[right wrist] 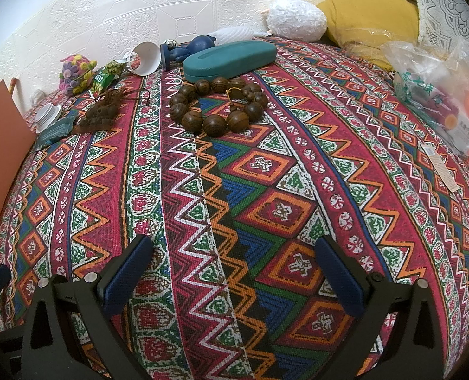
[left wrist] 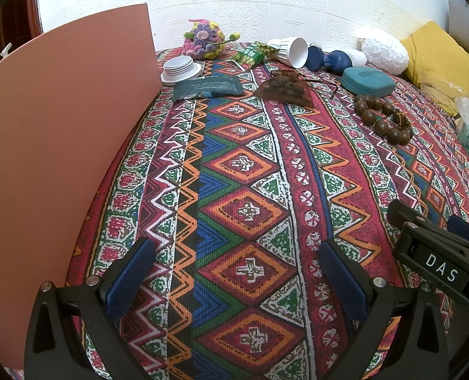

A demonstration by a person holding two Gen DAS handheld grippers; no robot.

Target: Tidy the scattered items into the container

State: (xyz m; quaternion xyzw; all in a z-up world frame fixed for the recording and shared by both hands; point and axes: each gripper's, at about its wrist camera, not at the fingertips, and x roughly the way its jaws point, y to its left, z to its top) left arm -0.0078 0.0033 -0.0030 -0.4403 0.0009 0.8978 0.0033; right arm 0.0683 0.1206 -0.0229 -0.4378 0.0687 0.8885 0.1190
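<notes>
Jaws on both grippers stand wide apart and hold nothing: our left gripper (left wrist: 237, 272) and right gripper (right wrist: 234, 269) hover over the coarse woven cloth (left wrist: 244, 171) with its zigzags and diamonds. Ahead of the right one, well apart, we see a ring of glossy round wooden beads (right wrist: 217, 107) touching a smooth teal case (right wrist: 231, 58). Far ahead of the left lie a dark flat packet (left wrist: 207, 88) and a ribbed white lid (left wrist: 180, 68). We read "DAS" on the right gripper's body in the left view.
</notes>
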